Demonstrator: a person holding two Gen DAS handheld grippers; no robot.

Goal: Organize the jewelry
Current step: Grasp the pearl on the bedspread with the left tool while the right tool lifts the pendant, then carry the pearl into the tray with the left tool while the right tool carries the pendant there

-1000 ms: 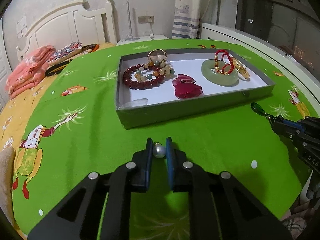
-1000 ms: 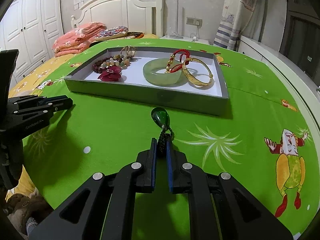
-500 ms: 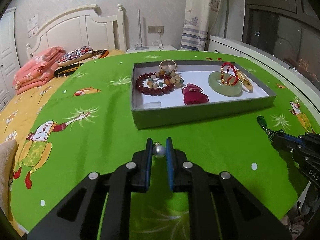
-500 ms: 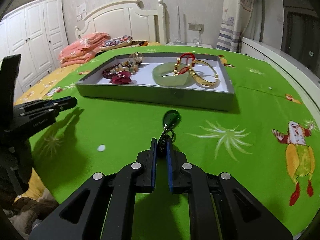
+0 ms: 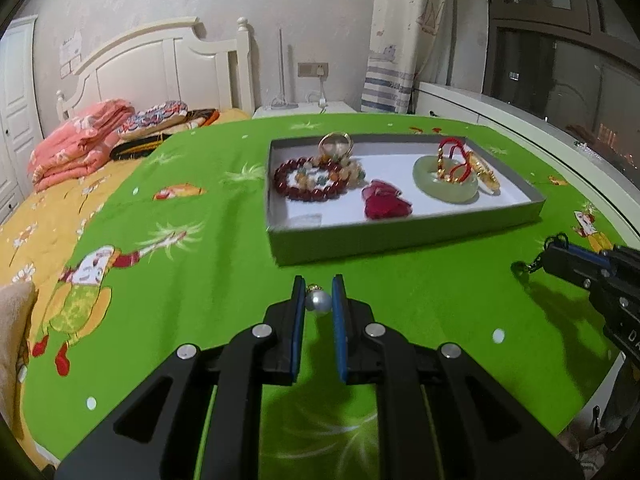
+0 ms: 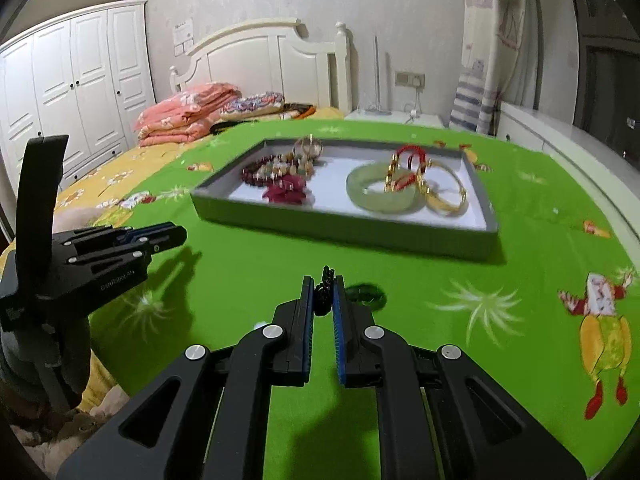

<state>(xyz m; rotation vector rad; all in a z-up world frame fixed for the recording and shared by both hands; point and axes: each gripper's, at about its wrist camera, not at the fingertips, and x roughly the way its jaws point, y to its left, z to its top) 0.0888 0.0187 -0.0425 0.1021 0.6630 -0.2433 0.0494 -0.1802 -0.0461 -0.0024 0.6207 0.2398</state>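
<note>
the left gripper (image 5: 318,300) pinches a round pearl (image 5: 318,303) that could squirt out, while the right gripper (image 6: 323,294) clamps a pendant cord (image 6: 324,289) that could slip.

Two grippers (image 5: 318,300) (image 6: 322,296), one tray (image 5: 400,236)

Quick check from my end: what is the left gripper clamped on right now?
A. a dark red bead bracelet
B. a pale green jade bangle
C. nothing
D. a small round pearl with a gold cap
D: in the left wrist view the left gripper is shut on the small round pearl with a gold cap; the dark red bead bracelet and the pale green jade bangle lie in the grey tray.
</note>
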